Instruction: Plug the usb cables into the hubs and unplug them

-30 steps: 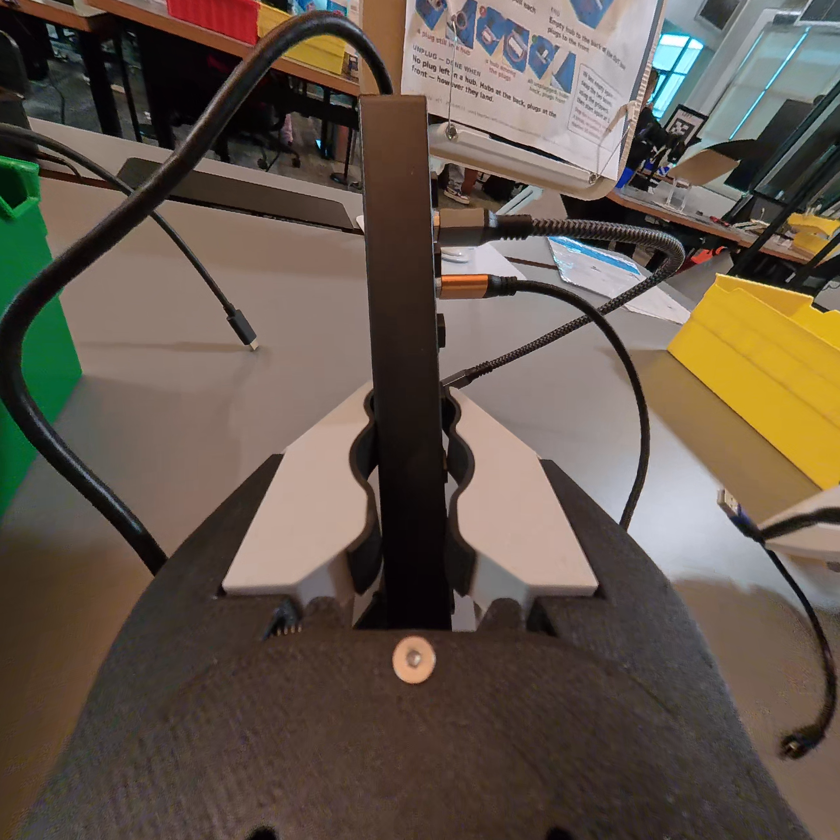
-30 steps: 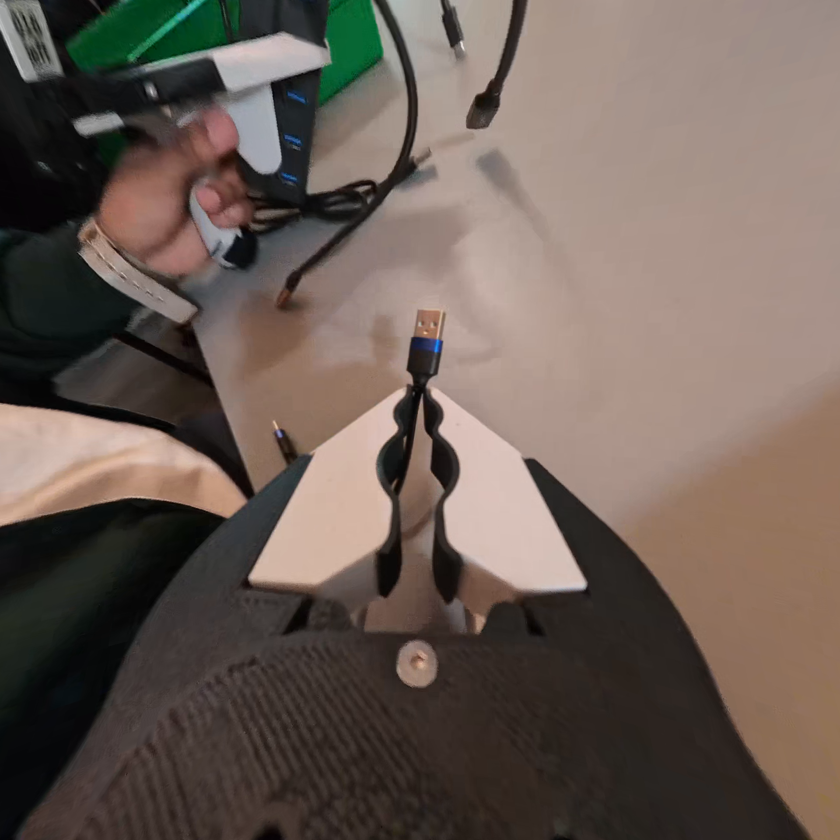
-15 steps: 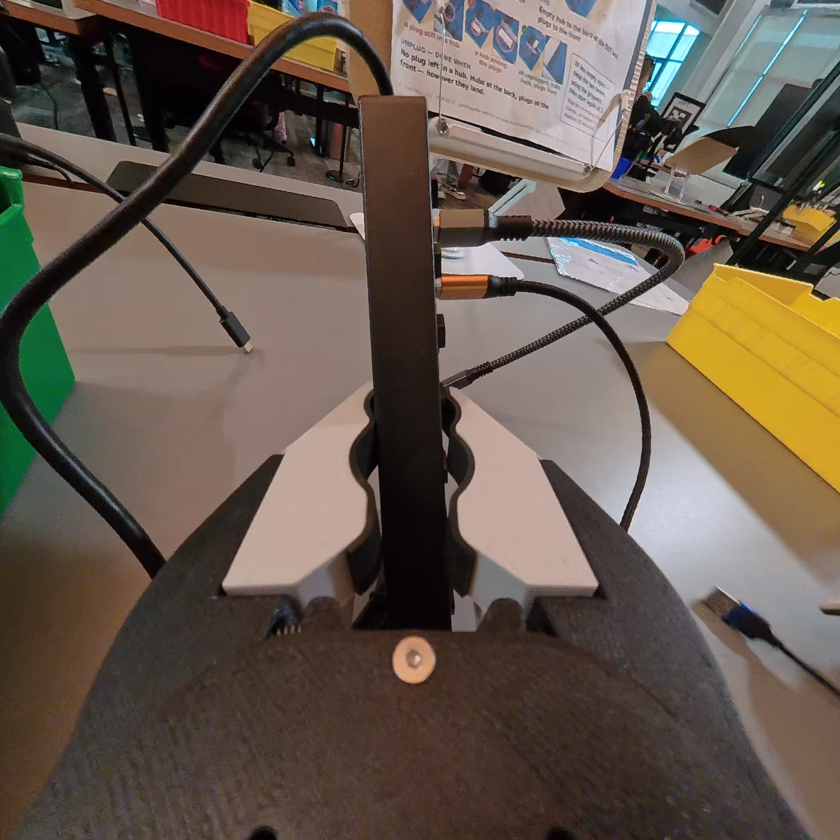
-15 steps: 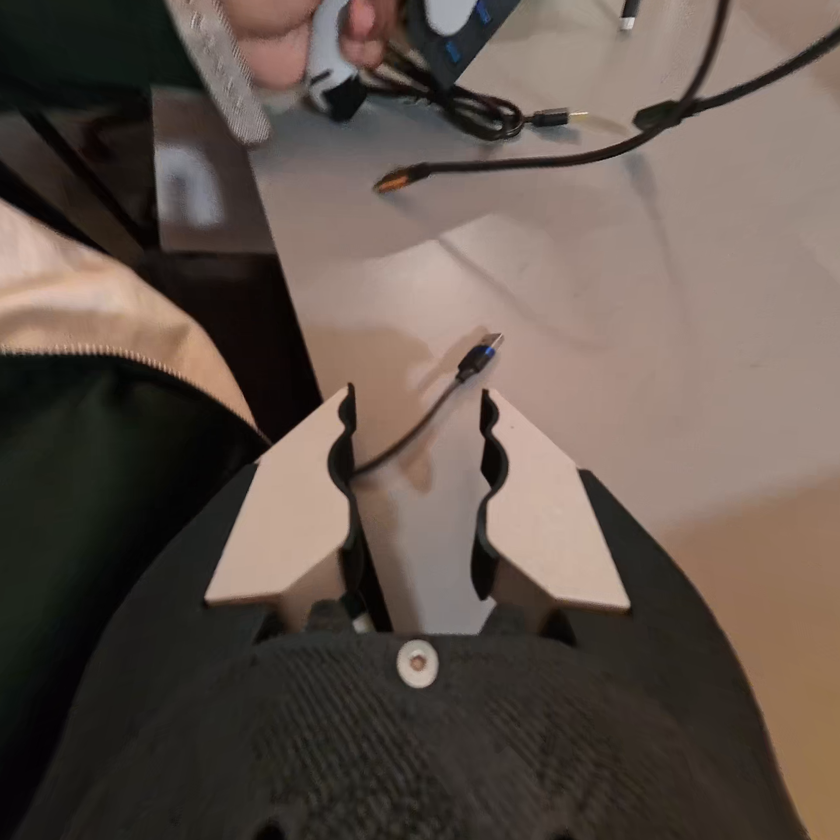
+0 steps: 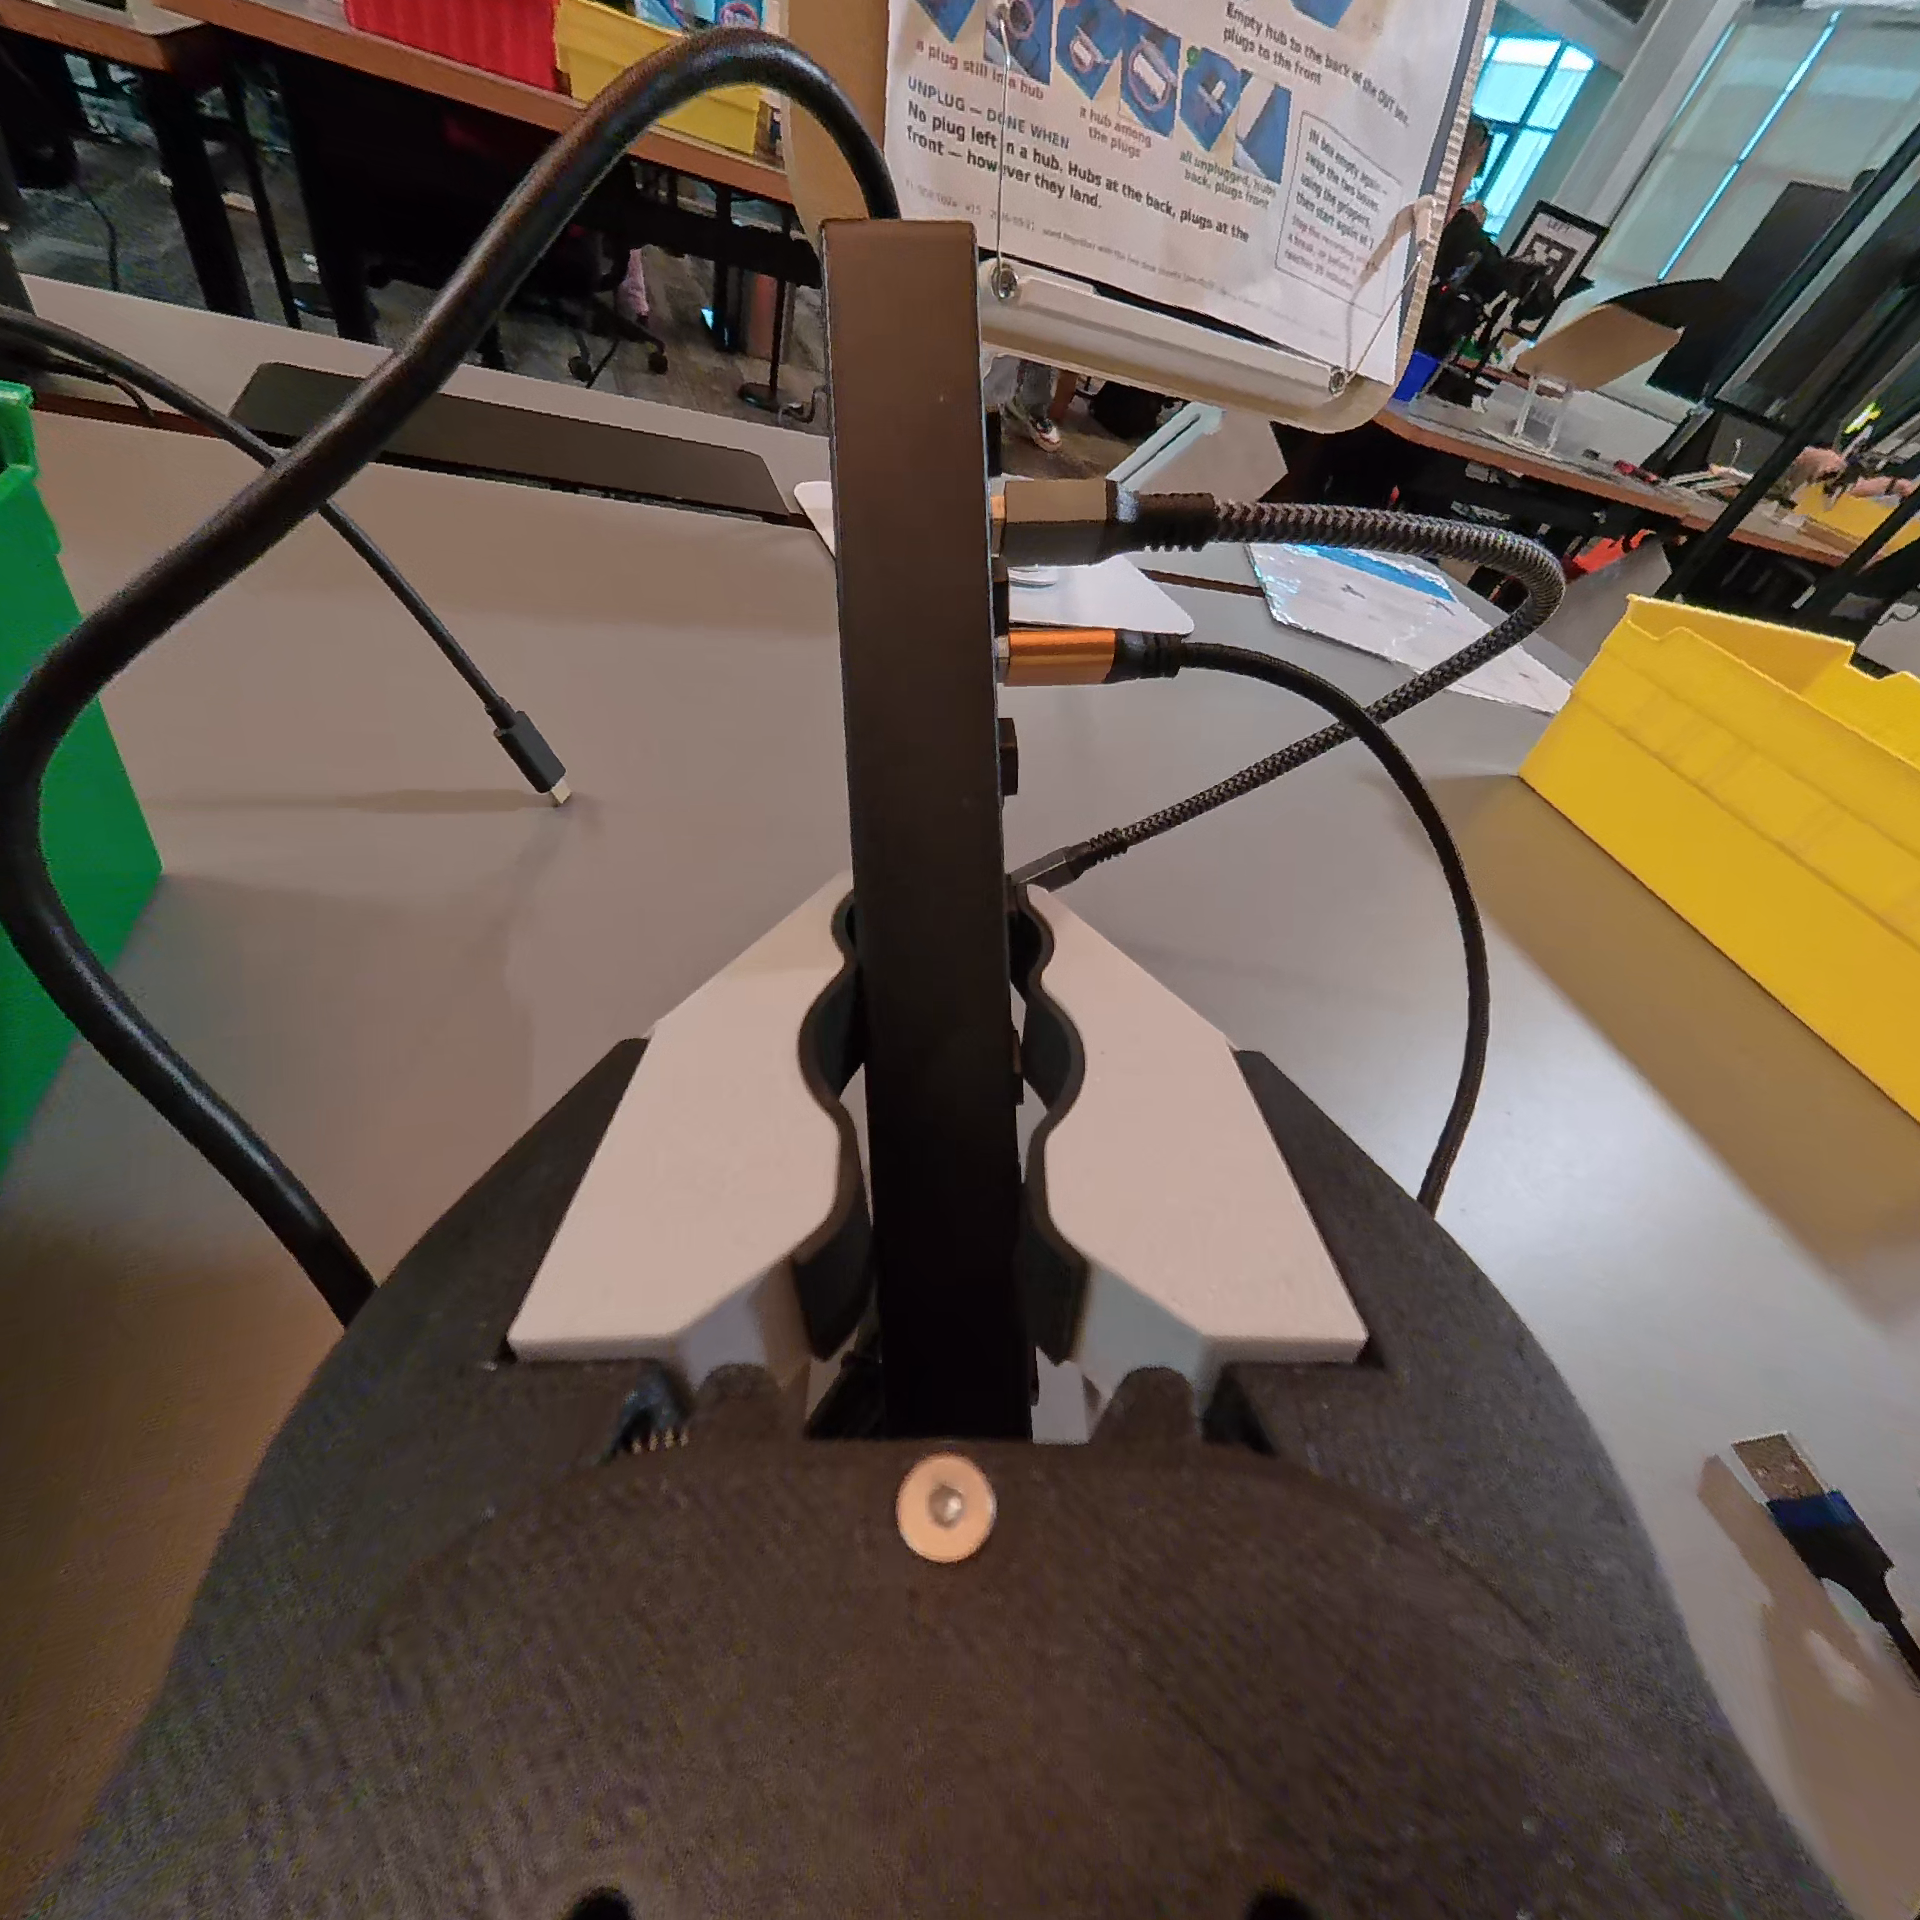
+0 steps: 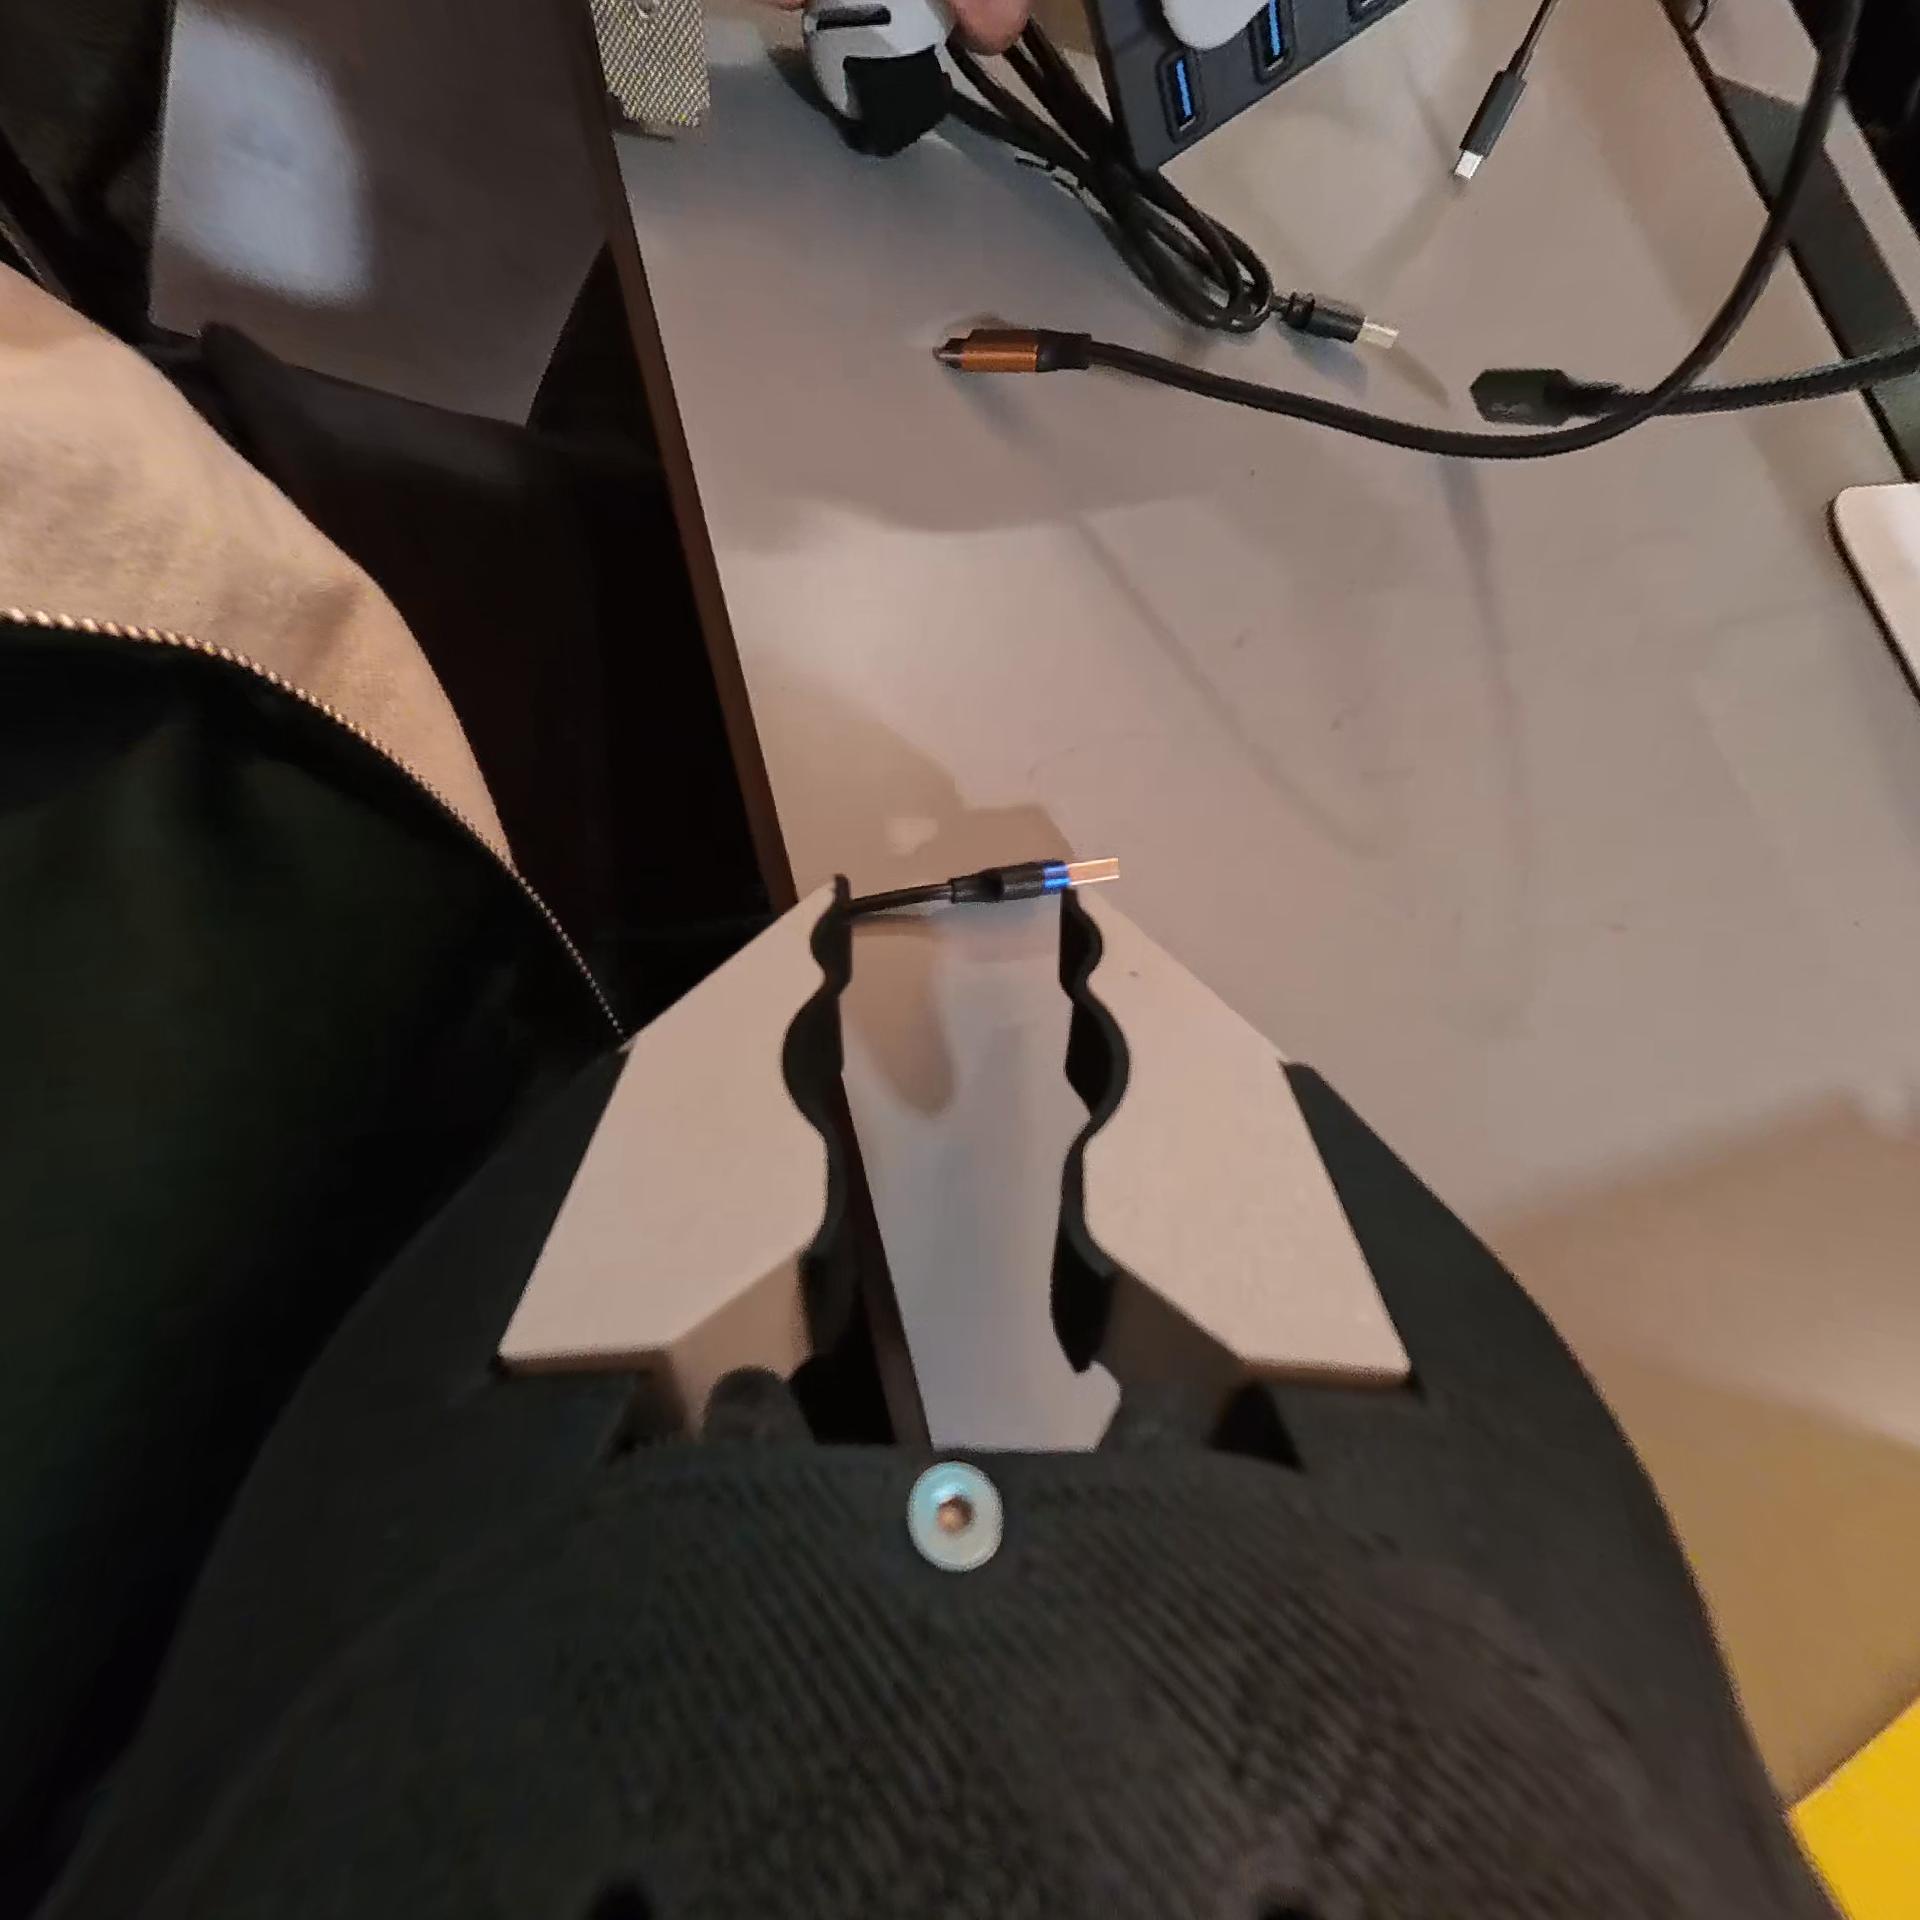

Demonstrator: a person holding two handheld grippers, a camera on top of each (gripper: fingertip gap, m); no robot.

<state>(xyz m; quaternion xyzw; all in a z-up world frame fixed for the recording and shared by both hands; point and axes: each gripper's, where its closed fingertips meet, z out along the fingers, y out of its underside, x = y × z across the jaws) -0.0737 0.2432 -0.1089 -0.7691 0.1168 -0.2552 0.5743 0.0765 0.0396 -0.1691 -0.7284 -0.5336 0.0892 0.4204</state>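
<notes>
My left gripper (image 5: 932, 904) is shut on a black hub (image 5: 914, 582) and holds it upright, edge-on. A braided cable's plug (image 5: 1060, 514) and an orange plug (image 5: 1070, 657) sit in the hub's right side. My right gripper (image 6: 953, 899) is open and empty. A blue-collared USB plug (image 6: 1023, 883) lies on the table just past its fingertips, its thin cable by the left fingertip. The same plug shows at the lower right of the left wrist view (image 5: 1787, 1486). The hub (image 6: 1195, 94) shows at the top of the right wrist view.
A green bin (image 5: 52, 831) stands at left and a yellow bin (image 5: 1745, 821) at right. Loose plugs lie on the grey table: a USB-C plug (image 5: 530, 748), an orange one (image 6: 1003, 353), a black one (image 6: 1340, 322). The table's edge (image 6: 707, 623) and a person's jacket are at left.
My right gripper opened and let go of the blue-collared plug, which now lies on the table. It also swung over the table. My left gripper kept hold of the hub.
</notes>
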